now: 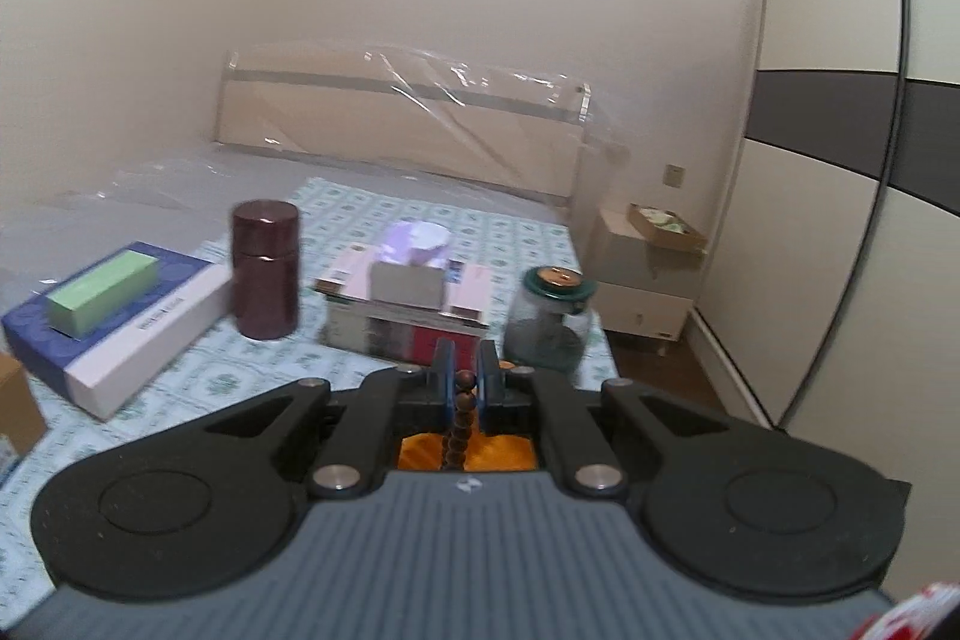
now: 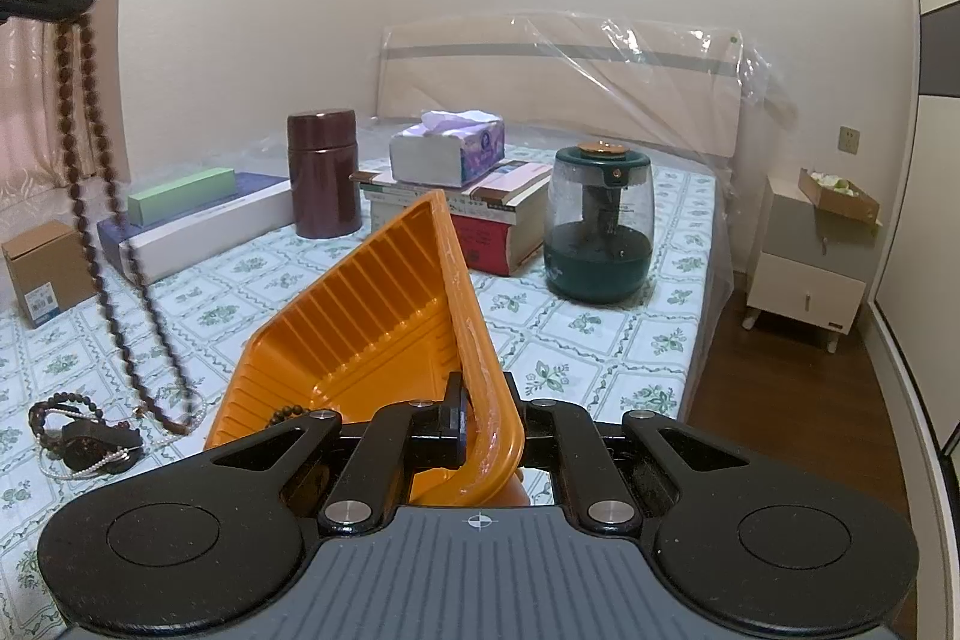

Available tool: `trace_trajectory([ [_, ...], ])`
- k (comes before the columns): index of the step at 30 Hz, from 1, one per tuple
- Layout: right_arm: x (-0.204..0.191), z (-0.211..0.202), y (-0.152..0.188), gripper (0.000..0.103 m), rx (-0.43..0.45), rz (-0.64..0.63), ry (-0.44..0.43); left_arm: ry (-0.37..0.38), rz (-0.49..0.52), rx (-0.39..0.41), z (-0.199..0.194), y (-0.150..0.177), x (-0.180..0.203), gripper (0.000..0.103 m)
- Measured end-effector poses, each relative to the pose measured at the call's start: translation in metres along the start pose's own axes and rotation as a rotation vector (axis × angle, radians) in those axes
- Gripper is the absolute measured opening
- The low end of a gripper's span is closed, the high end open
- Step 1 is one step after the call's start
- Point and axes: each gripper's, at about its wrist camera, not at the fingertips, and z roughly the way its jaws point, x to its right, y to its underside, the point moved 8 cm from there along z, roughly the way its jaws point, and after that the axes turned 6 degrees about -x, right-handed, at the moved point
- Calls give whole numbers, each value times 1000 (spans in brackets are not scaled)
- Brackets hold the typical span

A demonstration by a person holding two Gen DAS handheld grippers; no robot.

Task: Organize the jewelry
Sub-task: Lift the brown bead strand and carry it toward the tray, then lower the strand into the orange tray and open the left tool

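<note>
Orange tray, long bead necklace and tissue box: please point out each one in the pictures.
orange tray [image 2: 372, 316], right wrist view, ribbed inner floor.
long bead necklace [image 2: 117, 244], right wrist view, hanging strand.
tissue box [image 2: 444, 154], right wrist view, front face.

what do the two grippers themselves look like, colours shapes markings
Both match. The left gripper has black linkage arms with silver pivot screws, two round black discs, a ribbed grey body and blue-edged finger pads. The right gripper has the same black linkages, discs and ribbed grey body, which bears a small white crosshair mark. No cables or sleeves show.
</note>
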Motion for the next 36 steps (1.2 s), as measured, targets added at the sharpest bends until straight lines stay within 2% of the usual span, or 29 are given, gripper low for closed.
trace_trajectory([
  [8,0,0,0,9,0,2,0,101,-1,-98,35,26,33,5],
  [13,1,0,1,9,-2,7,-3,121,-11,-154,53,43,38,5],
  [26,2,1,2,9,-3,10,-3,88,-51,-282,95,90,21,6],
  [31,2,1,2,9,-3,10,-4,74,-61,-285,94,92,15,7],
  [36,3,2,3,9,-4,10,-2,38,-67,-267,84,93,5,14],
])
